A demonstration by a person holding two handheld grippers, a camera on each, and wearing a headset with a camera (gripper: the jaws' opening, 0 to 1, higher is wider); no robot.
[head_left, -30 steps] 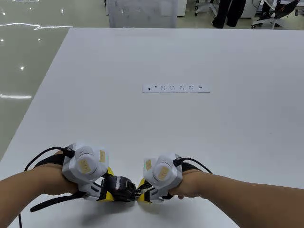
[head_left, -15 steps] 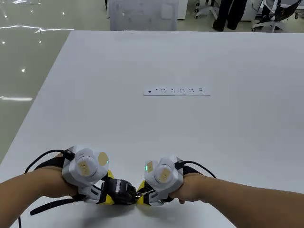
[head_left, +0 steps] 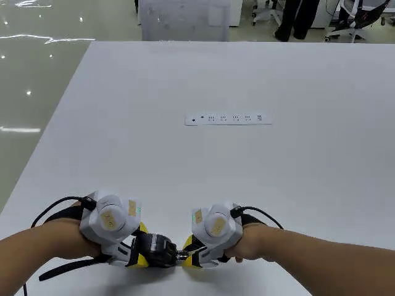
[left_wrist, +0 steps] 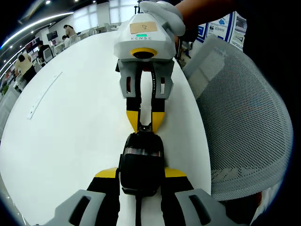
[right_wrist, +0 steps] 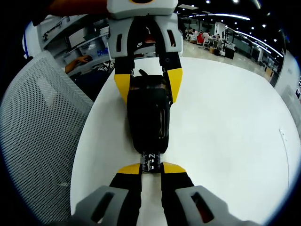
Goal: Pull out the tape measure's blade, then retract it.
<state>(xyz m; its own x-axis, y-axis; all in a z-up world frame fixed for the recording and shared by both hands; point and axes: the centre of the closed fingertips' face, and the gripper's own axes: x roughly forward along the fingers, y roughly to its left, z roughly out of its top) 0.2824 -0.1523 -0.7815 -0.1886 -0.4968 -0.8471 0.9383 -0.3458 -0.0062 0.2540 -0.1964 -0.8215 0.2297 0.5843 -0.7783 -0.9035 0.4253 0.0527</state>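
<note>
The left tool (left_wrist: pixel 141 174) is squeezing the black tape measure (left_wrist: pixel 141 157) by its sides. The right tool (right_wrist: pixel 151 169) is pinching the tip of the blade (right_wrist: pixel 151 162), which is sticking out just a little. Both are staying close together near the front edge of the white bench (head_left: pixel 247 185).

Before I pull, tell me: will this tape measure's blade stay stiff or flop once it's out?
The blade, pinched by the right gripper, looks thin and narrow, so it'll probably sag when long and spring back if released. The tape measure's blocky case, clamped in the left gripper, seems unlikely to roll.
</note>
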